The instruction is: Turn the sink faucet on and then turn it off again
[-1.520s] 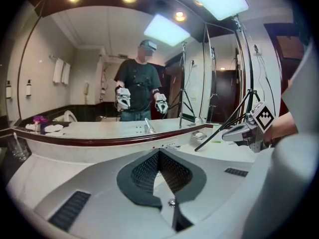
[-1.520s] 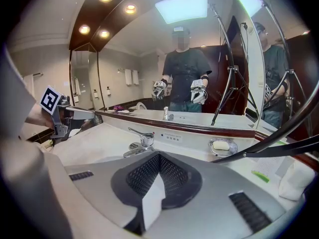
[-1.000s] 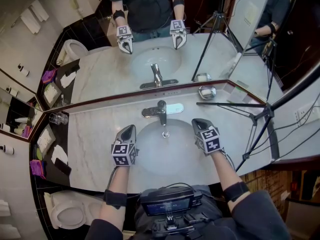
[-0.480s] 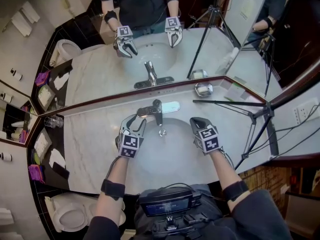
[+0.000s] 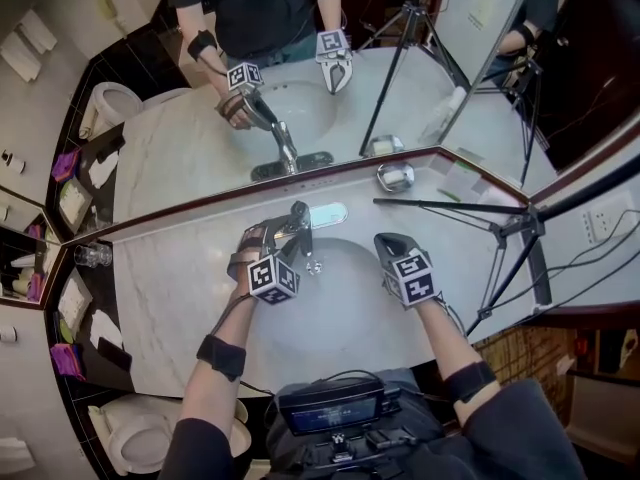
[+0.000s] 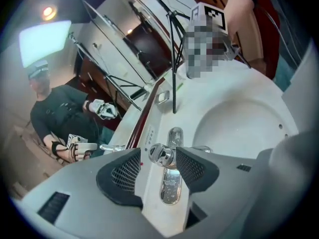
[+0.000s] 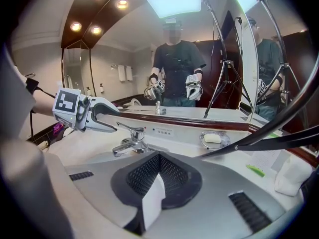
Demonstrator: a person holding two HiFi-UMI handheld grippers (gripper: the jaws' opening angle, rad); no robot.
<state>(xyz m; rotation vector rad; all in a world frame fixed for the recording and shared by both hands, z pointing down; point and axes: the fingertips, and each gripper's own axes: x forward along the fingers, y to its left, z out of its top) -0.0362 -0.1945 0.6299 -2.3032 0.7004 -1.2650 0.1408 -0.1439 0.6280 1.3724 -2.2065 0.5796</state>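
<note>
The chrome faucet (image 5: 299,230) stands at the back rim of the white sink basin (image 5: 345,303). My left gripper (image 5: 272,236) is at the faucet, rolled onto its side, and its jaws are opening. In the left gripper view the faucet's lever handle (image 6: 162,156) lies between the two pads of the left gripper (image 6: 158,152), which do not press on it. From the right gripper view, the left gripper (image 7: 102,114) hovers over the faucet (image 7: 130,139). My right gripper (image 5: 388,244) hangs over the basin's right side, shut with nothing in it (image 7: 158,172).
A soap dish (image 5: 396,177) with a soap bar (image 7: 215,139) sits on the marble counter, right of the faucet. A black tripod (image 5: 500,230) stands at the right. A glass (image 5: 92,256) sits at the counter's left end. A mirror runs along the back wall.
My left gripper has moved from the basin's left side up to the faucet, rolled over, and gone from shut to open around the handle. The right gripper has stayed put.
</note>
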